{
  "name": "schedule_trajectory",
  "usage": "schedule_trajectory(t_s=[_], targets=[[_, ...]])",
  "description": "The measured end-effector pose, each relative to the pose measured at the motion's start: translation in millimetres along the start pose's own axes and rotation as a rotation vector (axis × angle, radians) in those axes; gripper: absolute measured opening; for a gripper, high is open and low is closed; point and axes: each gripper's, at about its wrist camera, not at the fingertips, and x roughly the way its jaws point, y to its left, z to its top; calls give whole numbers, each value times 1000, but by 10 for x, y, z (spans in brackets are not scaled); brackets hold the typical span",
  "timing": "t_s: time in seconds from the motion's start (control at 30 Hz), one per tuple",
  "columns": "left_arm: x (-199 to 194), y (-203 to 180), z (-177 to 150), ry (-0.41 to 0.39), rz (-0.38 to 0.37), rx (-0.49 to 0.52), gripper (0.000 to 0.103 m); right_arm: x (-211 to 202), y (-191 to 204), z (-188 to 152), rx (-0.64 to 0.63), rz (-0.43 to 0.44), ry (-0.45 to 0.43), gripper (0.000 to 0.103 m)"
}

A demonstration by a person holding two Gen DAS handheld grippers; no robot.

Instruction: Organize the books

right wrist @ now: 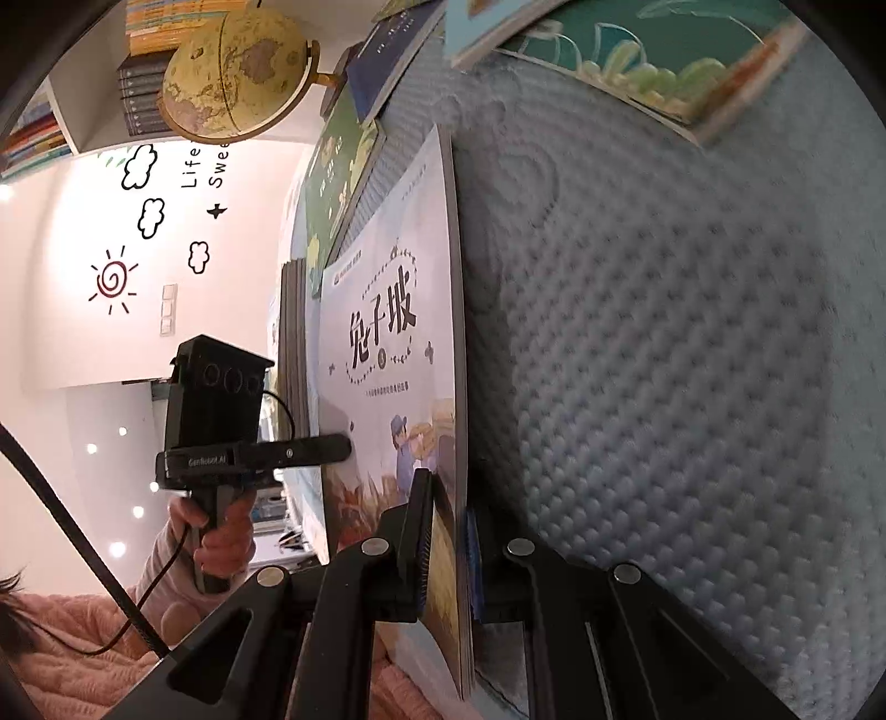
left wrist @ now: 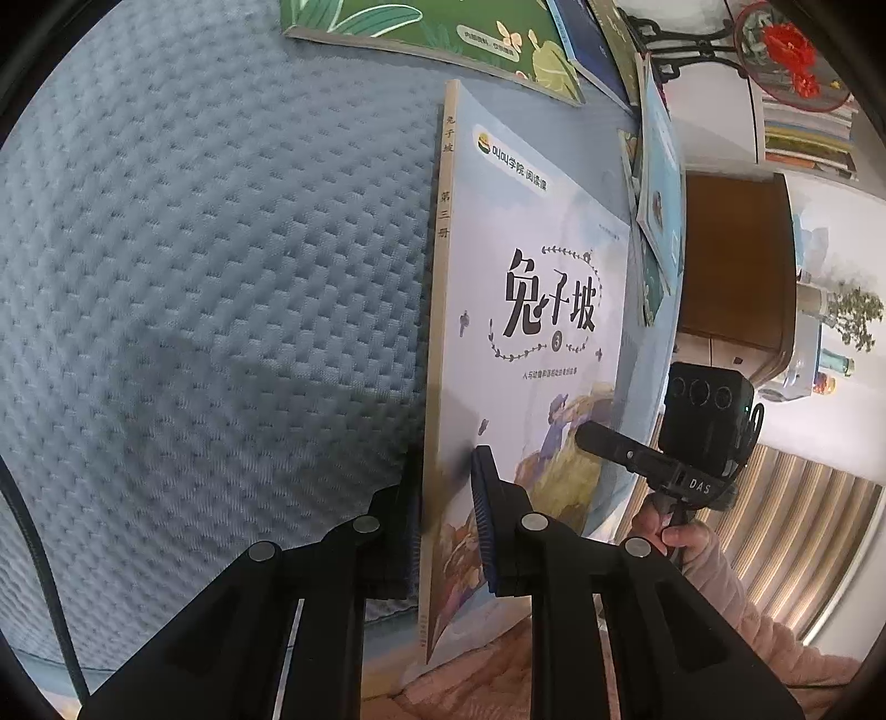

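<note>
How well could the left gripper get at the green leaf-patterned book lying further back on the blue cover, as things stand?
Probably not yet: the left gripper is shut on the pale book, as is the right gripper. The bare blue cover toward the green book looks unobstructed.

Blue quilted bedspread (left wrist: 221, 266), dimpled weave, spread beneath everything. Antique-style globe (right wrist: 238, 72) on brass stand, far left in the right wrist view. White wall (right wrist: 66, 232) with sun and cloud decals (right wrist: 113, 282). Brown wooden cabinet (left wrist: 736, 255), far right in the left wrist view. Red flower ornament (left wrist: 789, 50) above it.

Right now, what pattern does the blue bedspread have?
A quilted, dimpled grid on the bedspread; clearest in the left wrist view.
</note>
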Motion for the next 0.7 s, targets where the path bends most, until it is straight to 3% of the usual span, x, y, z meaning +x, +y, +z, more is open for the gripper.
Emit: schedule_trajectory(t_s=[0.27,0.43,0.5,0.7], targets=[[-4,-104,-112,-48,60,2,18,-14,313,-47,-63,-157,-26,10],[31,-227,-185,-75,106,-35,17,-42,399,-82,-55,-197,-41,10],[40,-327,-199,-78,146,-3,17,-58,433,-97,-49,-191,-49,10],[27,-630,-236,-97,133,65,16,-175,531,-146,-52,-175,-101,10]])
